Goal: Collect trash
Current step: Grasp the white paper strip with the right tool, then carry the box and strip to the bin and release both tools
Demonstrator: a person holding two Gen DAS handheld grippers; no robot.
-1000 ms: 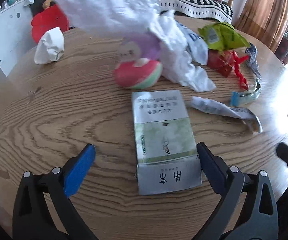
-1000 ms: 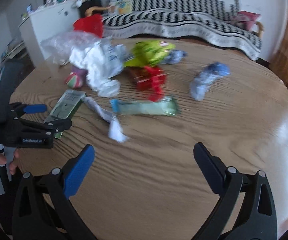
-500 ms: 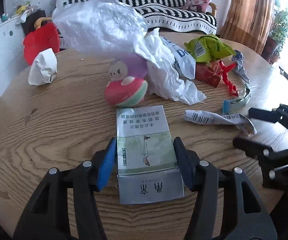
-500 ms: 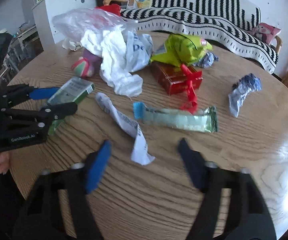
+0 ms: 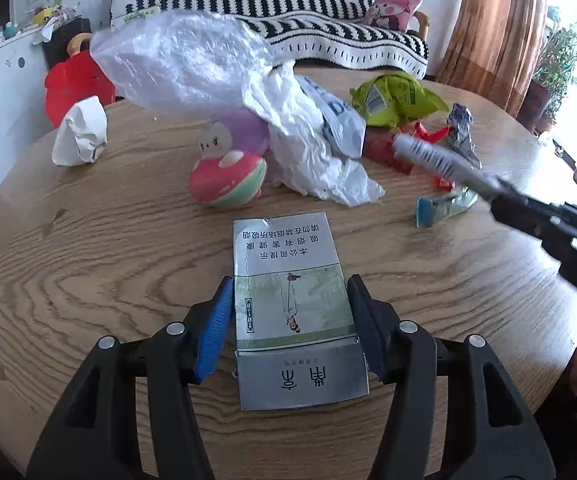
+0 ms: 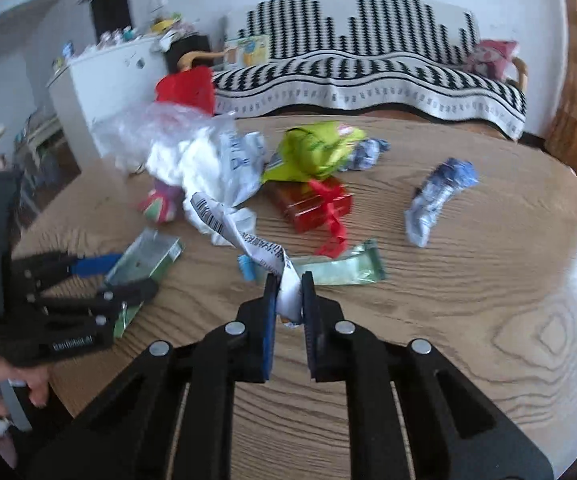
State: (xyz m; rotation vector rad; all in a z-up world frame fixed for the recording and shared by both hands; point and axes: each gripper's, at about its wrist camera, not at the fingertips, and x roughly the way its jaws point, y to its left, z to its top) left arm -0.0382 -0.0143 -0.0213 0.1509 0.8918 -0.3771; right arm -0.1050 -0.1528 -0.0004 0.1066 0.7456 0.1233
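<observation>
Left wrist view: round wooden surface [image 5: 88, 264] fills frame. Left tool [image 5: 290, 320] clamped on green-and-silver carton [image 5: 292, 300], lower centre. Right wrist view: right tool [image 6: 289, 300] pinched tight on white barcode wrapper strip [image 6: 244, 236], centre frame.

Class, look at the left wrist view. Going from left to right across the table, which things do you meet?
crumpled white paper → round pink and purple toy → white plastic bag → green snack bag → crumpled silver wrapper
</observation>
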